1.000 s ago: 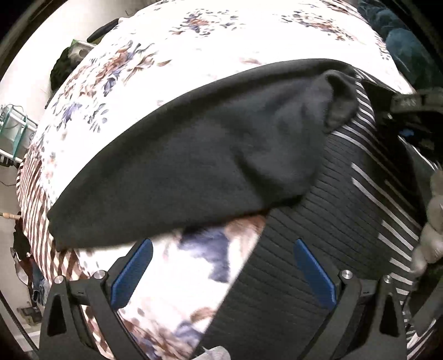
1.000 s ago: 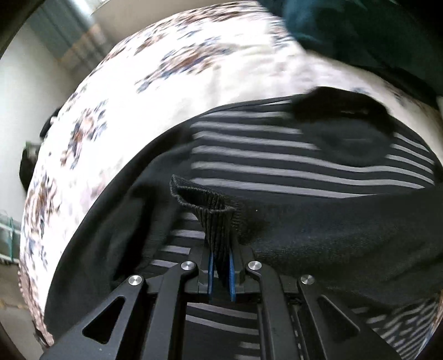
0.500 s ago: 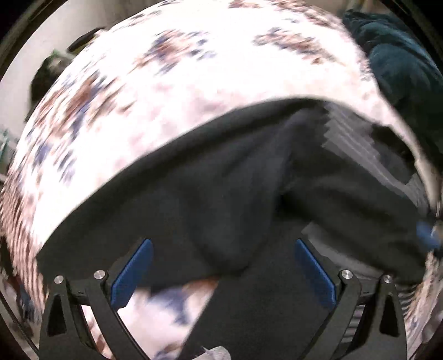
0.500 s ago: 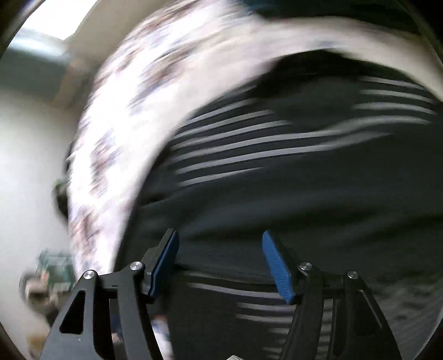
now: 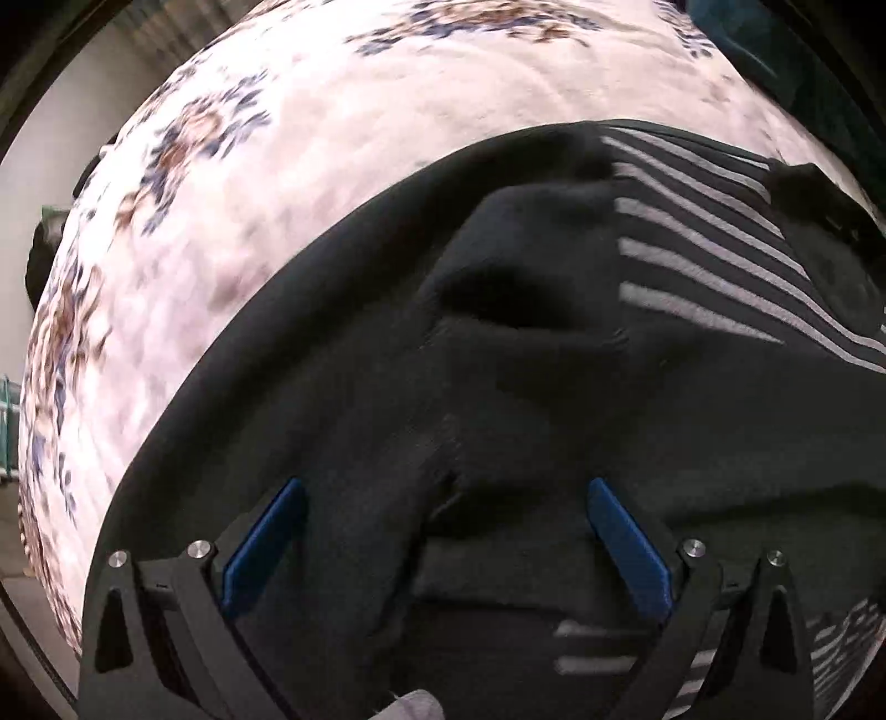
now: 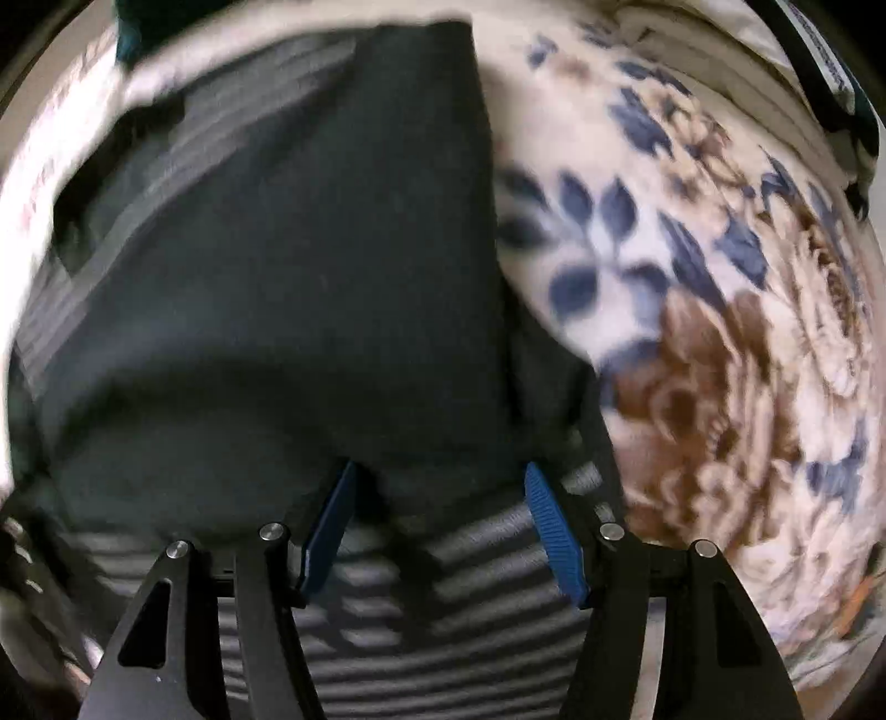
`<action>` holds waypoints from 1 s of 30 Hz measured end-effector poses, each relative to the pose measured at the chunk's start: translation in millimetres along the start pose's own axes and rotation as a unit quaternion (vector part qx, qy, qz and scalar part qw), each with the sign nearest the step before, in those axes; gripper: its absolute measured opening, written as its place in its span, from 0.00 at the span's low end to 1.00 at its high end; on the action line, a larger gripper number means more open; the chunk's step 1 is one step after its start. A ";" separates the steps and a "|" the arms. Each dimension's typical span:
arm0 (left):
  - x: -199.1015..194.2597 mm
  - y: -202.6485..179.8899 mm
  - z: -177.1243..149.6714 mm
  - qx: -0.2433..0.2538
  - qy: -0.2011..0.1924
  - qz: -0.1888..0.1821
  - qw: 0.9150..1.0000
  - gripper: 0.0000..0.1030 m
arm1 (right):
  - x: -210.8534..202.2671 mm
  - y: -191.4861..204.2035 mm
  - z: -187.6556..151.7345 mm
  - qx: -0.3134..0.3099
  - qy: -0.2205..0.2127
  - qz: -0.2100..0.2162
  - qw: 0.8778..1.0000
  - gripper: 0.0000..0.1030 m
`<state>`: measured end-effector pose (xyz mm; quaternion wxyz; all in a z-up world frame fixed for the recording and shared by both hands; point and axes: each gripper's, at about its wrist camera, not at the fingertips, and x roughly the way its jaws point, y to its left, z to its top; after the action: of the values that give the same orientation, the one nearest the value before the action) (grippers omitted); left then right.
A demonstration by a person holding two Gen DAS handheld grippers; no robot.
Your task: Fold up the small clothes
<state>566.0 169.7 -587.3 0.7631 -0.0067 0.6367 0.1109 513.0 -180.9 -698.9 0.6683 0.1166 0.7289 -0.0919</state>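
Observation:
A black knit garment with grey-white stripes lies on a floral bedspread, its plain black part folded over the striped part. My left gripper hangs open just above the black cloth, blue pads wide apart and nothing pinched. In the right wrist view the same garment fills the left and middle. My right gripper is open over the edge where the black fold meets the stripes; cloth lies under the pads, not gripped.
The floral bedspread spreads to the right of the garment. A dark teal cloth lies at the far right edge of the bed. A white bag or pillow with a black strap sits at the upper right. Floor and room clutter show past the bed's left edge.
My right gripper let go of the ribbed edge it pinched and swung across to the garment's right side. The left gripper slid over the black cloth, staying open.

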 end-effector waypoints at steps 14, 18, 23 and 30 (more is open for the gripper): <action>-89.1 122.6 -117.9 -0.211 -0.050 -0.016 0.976 1.00 | -80.7 16.8 -24.1 -0.005 -0.068 0.055 0.996 0.66; -82.2 191.5 -205.9 -0.386 -0.011 -0.025 0.922 1.00 | -77.1 67.4 -37.6 0.006 -0.049 0.059 0.997 0.66; -50.5 251.5 -276.7 -0.567 0.006 -0.042 0.823 1.00 | -70.5 122.9 -48.4 -0.003 -0.017 0.072 0.997 0.66; -10.3 312.3 -289.9 -0.676 -0.030 -0.045 0.735 0.93 | -75.3 176.3 -74.0 -0.065 -0.031 0.040 0.997 0.66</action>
<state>227.5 428.7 -591.3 0.5804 -0.5464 0.3694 0.4777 500.1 5.5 -613.4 0.6998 0.0991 0.7071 -0.0210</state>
